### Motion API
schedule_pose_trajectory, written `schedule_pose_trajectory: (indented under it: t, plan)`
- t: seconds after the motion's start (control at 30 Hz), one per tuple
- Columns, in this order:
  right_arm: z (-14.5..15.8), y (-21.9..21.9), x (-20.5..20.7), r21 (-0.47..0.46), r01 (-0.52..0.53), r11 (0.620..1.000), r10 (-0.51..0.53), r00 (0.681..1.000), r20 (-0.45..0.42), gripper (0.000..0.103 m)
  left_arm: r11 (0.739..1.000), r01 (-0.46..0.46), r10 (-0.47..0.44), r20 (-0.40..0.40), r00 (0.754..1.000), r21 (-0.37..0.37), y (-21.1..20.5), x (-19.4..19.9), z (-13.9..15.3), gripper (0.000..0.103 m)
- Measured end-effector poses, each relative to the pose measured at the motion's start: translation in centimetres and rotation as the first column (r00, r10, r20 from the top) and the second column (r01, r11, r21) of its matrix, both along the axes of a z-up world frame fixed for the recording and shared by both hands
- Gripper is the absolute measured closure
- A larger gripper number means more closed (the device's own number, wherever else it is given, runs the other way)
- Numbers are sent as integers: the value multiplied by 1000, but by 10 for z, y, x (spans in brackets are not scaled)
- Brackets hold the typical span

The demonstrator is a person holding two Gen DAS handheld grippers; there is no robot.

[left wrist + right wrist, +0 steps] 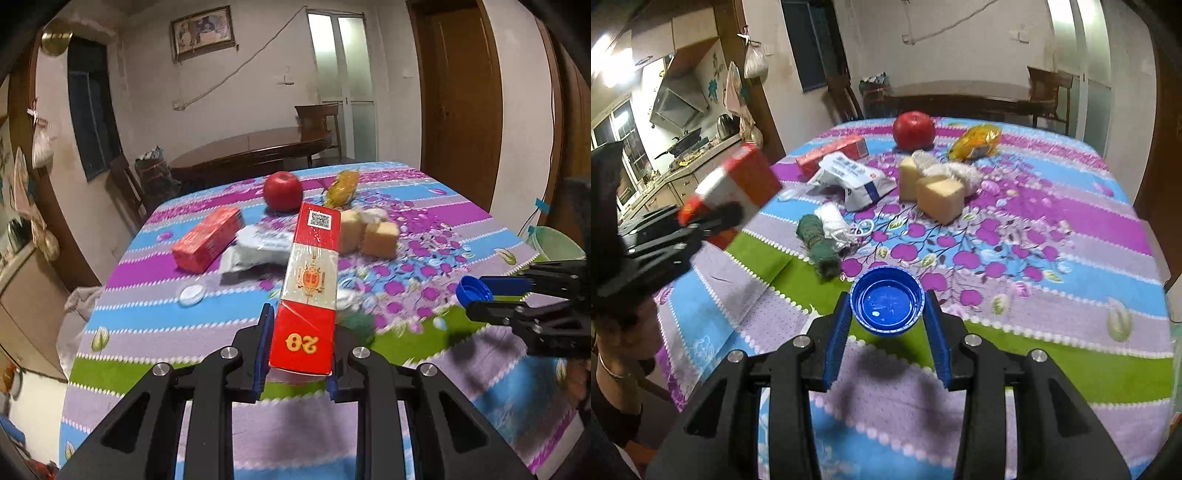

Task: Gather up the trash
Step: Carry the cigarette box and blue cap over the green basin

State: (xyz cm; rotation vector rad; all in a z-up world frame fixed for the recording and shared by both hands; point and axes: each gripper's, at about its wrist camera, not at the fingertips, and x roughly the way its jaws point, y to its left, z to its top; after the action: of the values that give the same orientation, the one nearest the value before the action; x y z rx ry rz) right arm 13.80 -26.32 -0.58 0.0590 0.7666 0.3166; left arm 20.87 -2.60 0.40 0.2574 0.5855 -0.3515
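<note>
Left gripper (301, 343) clamps the long red-and-white cardboard carton (308, 291) above the table's near edge; right gripper (888, 325) pinches a round blue plastic bottle cap (886, 304) over the bare green stripe of the floral tablecloth (1052, 258). Open cloth lies toward the right edge, while a white crumpled wrapper (853, 177) and green yarn ball (818, 240) crowd the middle.

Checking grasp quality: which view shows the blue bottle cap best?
The right wrist view: the blue bottle cap sits centred between the right gripper fingers, open side up, hollow fully visible. The left wrist view shows it only small and side-on at the right edge.
</note>
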Motion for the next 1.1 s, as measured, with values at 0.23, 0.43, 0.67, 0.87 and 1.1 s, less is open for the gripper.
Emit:
schedule_pose_trajectory:
  t: [0.23, 0.43, 0.67, 0.87, 1.1]
  plan:
    - [28, -37, -21, -9, 76, 997, -76, 996, 55, 65, 999, 40, -40, 23, 999, 13, -54, 2, 15, 78]
    - [49, -83, -36, -18, 169, 985, -167, 982, 84, 65, 994, 98, -99, 36, 994, 42, -106, 2, 25, 78]
    - [65, -135, -58, -1, 282, 959, -280, 954, 107, 65, 979, 188, -193, 58, 980, 77, -174, -4, 35, 78]
    - [73, -177, -79, -2, 359, 933, -357, 928, 104, 65, 962, 258, -264, 62, 963, 92, -226, -12, 41, 78]
    - [75, -223, -101, 5, 446, 895, -444, 890, 101, 65, 941, 320, -328, 67, 942, 112, -276, -20, 42, 78]
